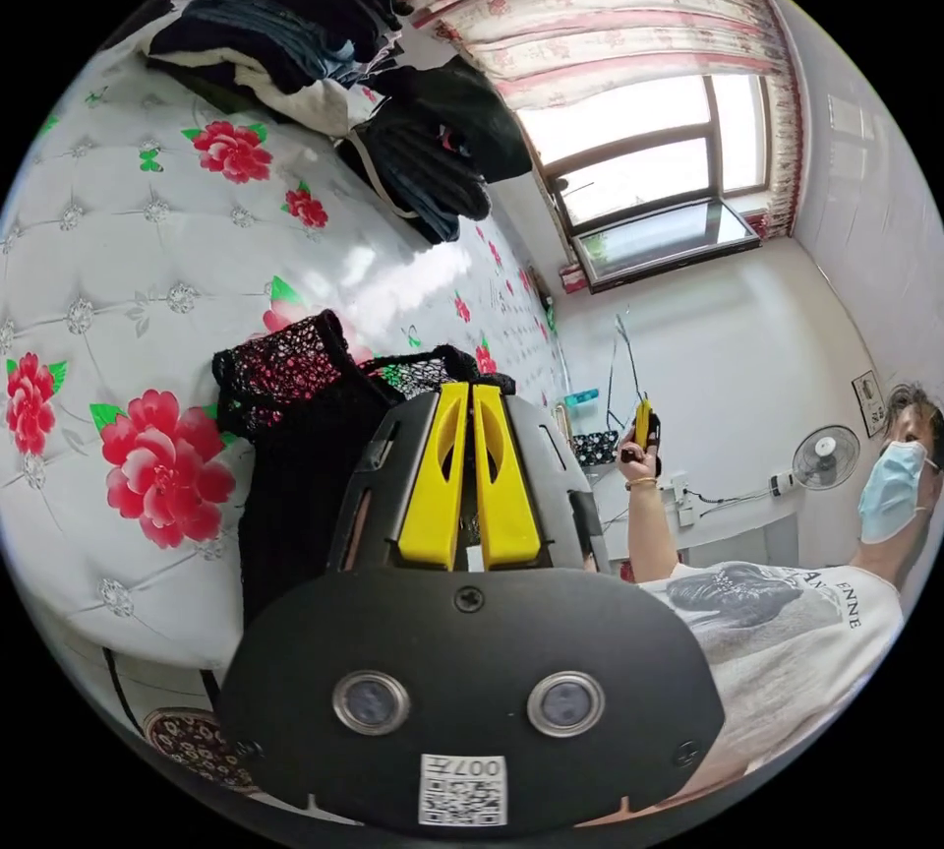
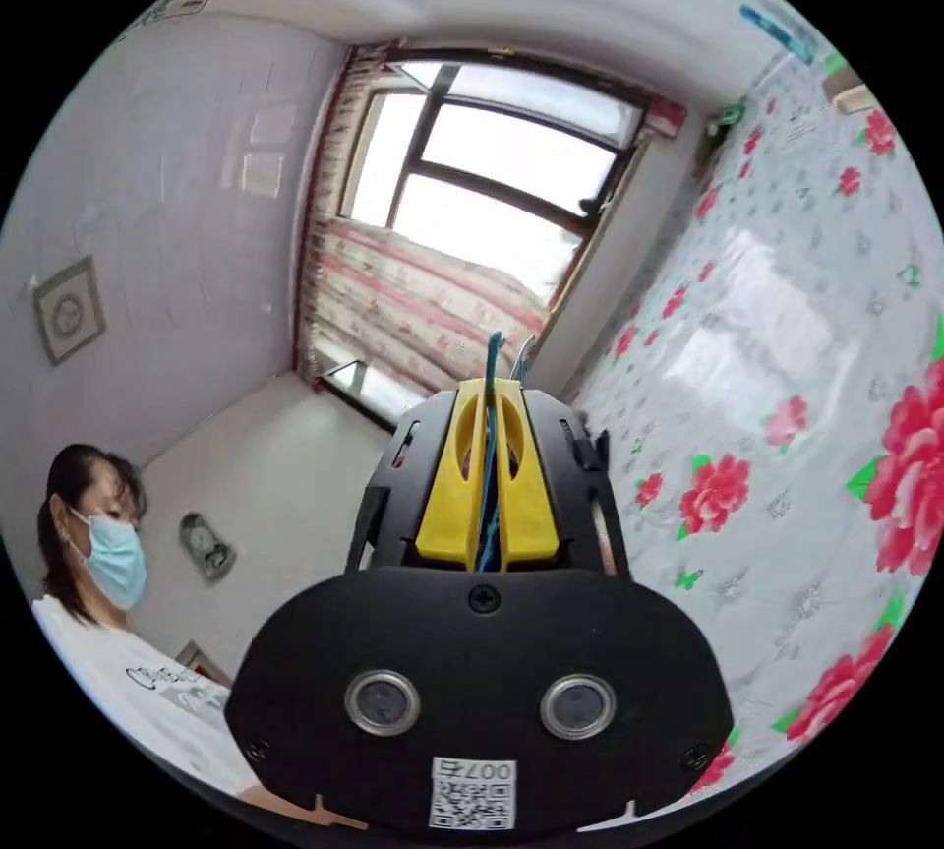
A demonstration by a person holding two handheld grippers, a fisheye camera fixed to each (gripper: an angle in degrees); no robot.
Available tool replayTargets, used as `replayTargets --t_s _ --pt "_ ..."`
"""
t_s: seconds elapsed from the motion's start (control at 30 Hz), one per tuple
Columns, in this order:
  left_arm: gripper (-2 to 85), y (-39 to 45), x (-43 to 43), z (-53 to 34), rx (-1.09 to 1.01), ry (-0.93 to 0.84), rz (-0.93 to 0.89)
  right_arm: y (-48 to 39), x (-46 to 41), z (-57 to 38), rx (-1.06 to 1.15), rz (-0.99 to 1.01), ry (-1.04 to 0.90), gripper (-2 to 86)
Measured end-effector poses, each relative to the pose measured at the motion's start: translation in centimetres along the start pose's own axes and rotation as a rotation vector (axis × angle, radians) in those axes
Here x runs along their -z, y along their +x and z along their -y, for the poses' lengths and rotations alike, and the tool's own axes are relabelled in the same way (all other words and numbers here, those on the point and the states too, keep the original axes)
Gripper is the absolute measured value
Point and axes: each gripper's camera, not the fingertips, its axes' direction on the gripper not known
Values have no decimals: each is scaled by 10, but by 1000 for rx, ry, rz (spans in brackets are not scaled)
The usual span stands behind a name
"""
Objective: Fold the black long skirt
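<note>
The bed (image 1: 147,298) has a shiny white cover with big red flowers. The black skirt (image 1: 305,436) lies on it, just past the left gripper (image 1: 470,396). It looks soft, light and floppy (so it will sag), with a lacy edge; that edge looks like the best place to grab. The left fingers (image 1: 433,475) are pressed together, and I cannot tell if they pinch cloth. The right gripper (image 2: 489,396) is clenched on a thin blue strip (image 2: 489,455).

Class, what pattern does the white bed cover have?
Red flowers with green leaves on the white bed cover, best seen in the left gripper view.
</note>
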Motion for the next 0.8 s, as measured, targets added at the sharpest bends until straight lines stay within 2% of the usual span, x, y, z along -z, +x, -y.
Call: replayTargets --t_s 0.07,0.13,0.23,0.3,0.33,0.47,0.57,0.73,0.8 --pt "-9 -4 -1 -1 10 -9 4 40 34 21 -8 -305 64 16" --pt "-10 -8 6 -2 20 2 27 75 62 27 -62 -505 45 29" --pt "-10 -9 14 -3 19 12 59 113 105 9 -163 -690 -2 51" --pt "-10 -9 17 -4 20 16 86 113 113 -10 -144 -673 -38 67" --pt "-9 -9 17 -5 19 18 89 109 104 -26 -104 -637 -117 77" --pt "-10 -8 12 -5 14 17 88 69 10 -108 110 -431 -589 99" --pt "-10 -4 8 -5 -4 11 79 34 -64 -178 247 -286 -823 106" --pt "-10 6 11 -10 -81 -24 104 6 -156 -270 488 -302 -1024 96" --pt "-10 3 15 -13 -86 -28 103 13 -182 -295 486 -330 -1114 72"
